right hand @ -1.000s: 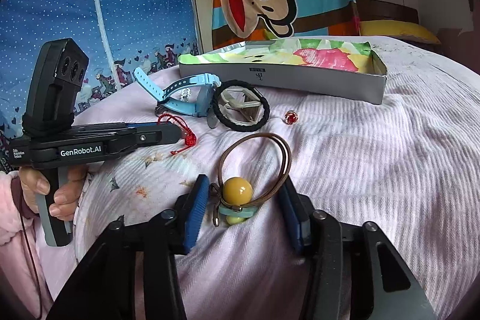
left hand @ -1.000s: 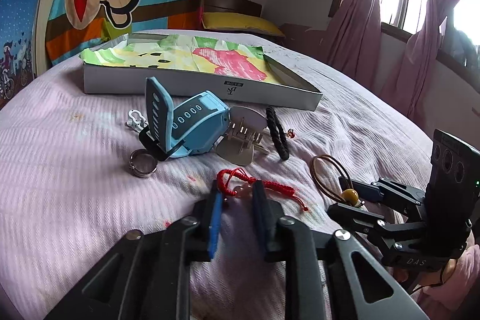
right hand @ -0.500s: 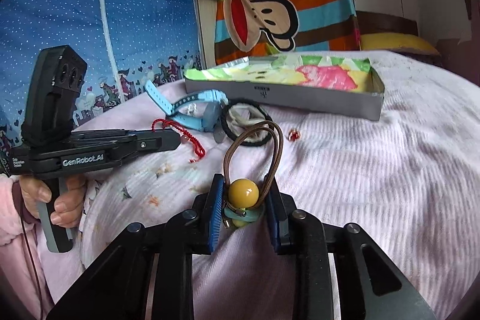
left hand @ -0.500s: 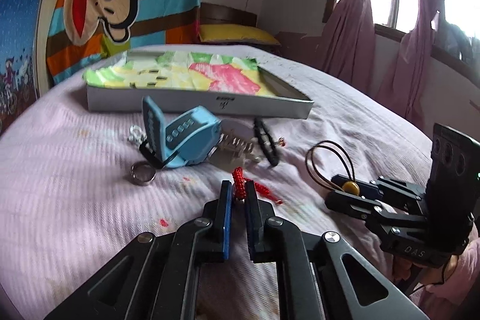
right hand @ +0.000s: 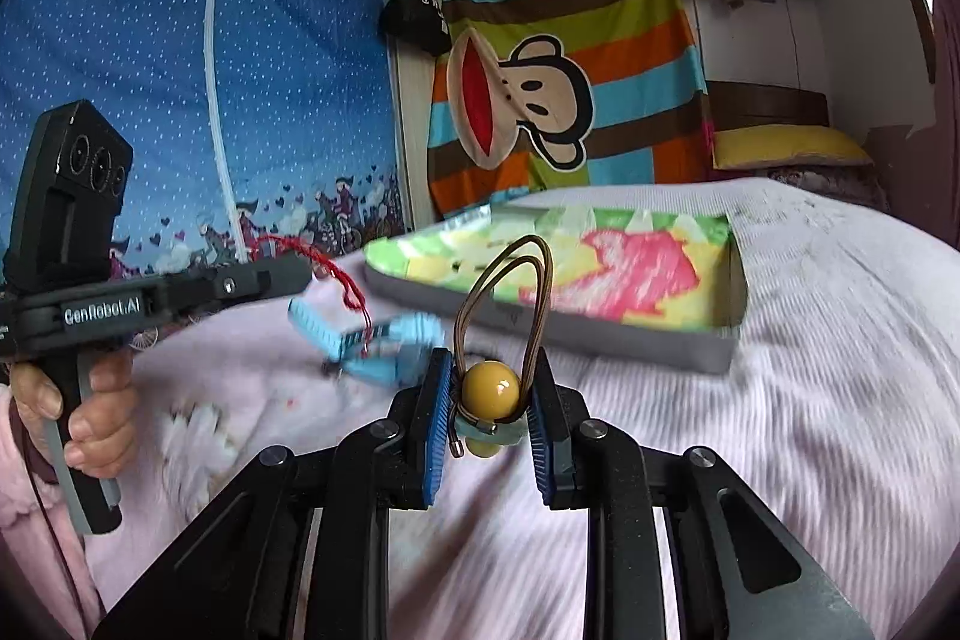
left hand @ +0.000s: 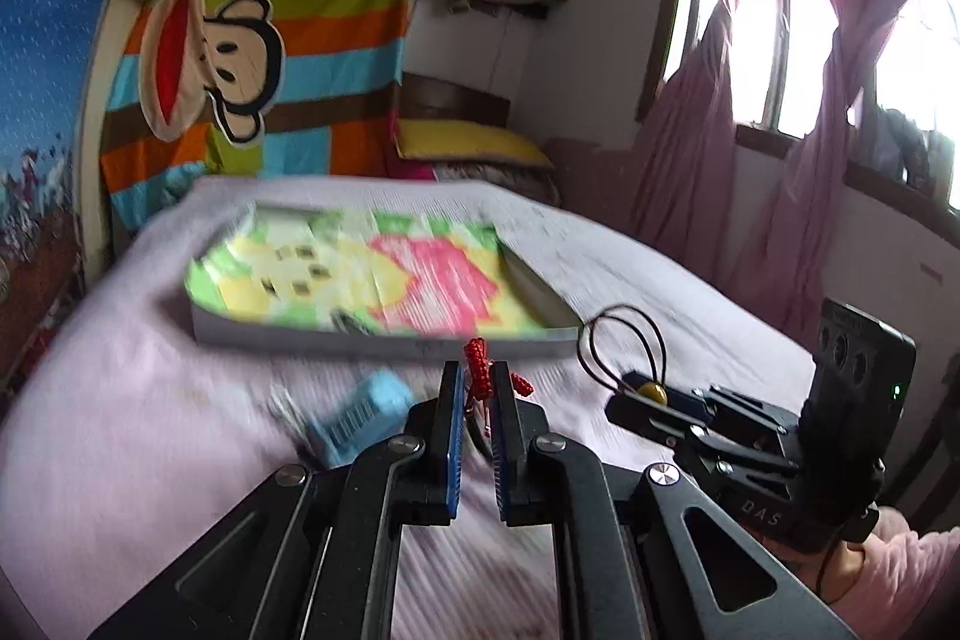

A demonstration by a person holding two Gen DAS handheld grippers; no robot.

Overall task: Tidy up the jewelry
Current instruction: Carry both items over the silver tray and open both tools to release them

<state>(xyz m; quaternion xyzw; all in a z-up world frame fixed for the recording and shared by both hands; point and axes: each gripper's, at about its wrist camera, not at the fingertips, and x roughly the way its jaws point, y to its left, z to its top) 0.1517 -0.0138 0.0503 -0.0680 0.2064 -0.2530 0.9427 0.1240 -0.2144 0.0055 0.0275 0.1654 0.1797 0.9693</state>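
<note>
My left gripper (left hand: pixel 477 382) is shut on a red cord bracelet (left hand: pixel 478 370), held clear above the pink bedspread; the cord (right hand: pixel 342 280) dangles from its tip in the right wrist view. My right gripper (right hand: pixel 489 382) is shut on a brown hair tie with a yellow bead (right hand: pixel 491 388), its loops standing upright. The same hair tie (left hand: pixel 624 340) shows at the right in the left wrist view. Ahead of both lies a shallow grey box (left hand: pixel 384 334) lined with green, yellow and pink paper, also the box (right hand: pixel 690 346).
A light blue watch (left hand: pixel 360 418) lies blurred on the bedspread below the left gripper, also the watch (right hand: pixel 372 346). A hand (right hand: pixel 90 418) grips the left tool. Pink curtains (left hand: pixel 690 130) and a window stand right; a yellow pillow (left hand: pixel 468 142) lies behind the box.
Both grippers shut on their pieces and lifted off the bed: the left on the red bracelet, the right on the hair tie. Both now point toward the box.
</note>
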